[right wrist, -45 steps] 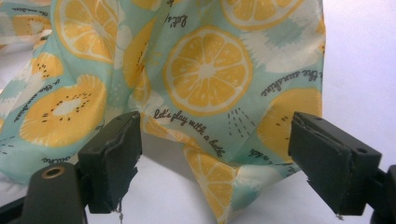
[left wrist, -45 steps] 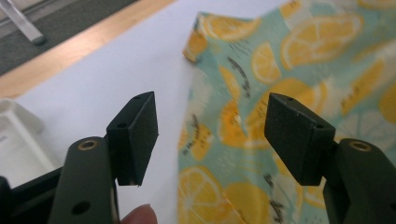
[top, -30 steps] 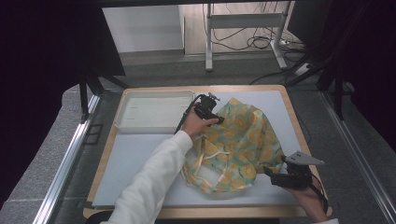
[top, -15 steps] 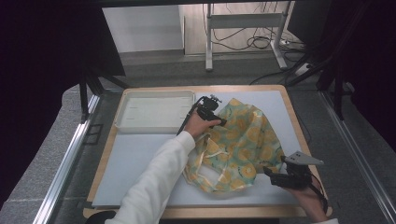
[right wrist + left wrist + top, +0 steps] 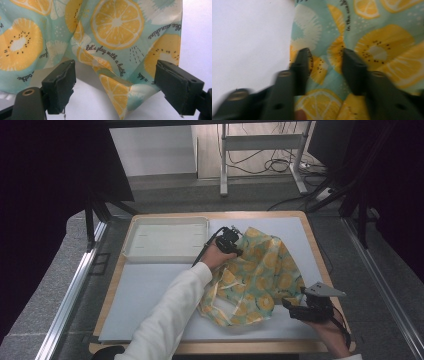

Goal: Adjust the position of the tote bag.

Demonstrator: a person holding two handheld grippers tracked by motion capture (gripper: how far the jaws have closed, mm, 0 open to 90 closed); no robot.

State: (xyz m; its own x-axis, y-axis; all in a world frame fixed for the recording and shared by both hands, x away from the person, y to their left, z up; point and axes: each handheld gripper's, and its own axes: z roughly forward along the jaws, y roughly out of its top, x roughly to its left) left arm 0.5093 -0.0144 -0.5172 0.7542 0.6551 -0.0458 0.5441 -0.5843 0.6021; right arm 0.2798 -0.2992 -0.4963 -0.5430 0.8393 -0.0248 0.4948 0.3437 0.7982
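Note:
A teal cloth (image 5: pixel 260 275) printed with lemon and kiwi slices lies crumpled on the white mat (image 5: pixel 145 290). My left gripper (image 5: pixel 234 243) rests on the cloth's far left edge. Its jaws (image 5: pixel 325 53) have just been closing and stand partly apart, with flat cloth (image 5: pixel 374 32) between them and no fold pinched. My right gripper (image 5: pixel 290 306) sits at the cloth's near right corner. It (image 5: pixel 116 72) is wide open, and a folded corner of the cloth (image 5: pixel 115 22) lies between the jaws without touching the pads.
A shallow white tray (image 5: pixel 167 240) stands at the mat's far left, just left of my left gripper. The mat lies on a wooden board (image 5: pixel 320 265) edged by metal rails. Bare mat stretches to the left of the cloth.
My left gripper has edged slightly right onto the cloth's edge. The right gripper and the cloth look the same.

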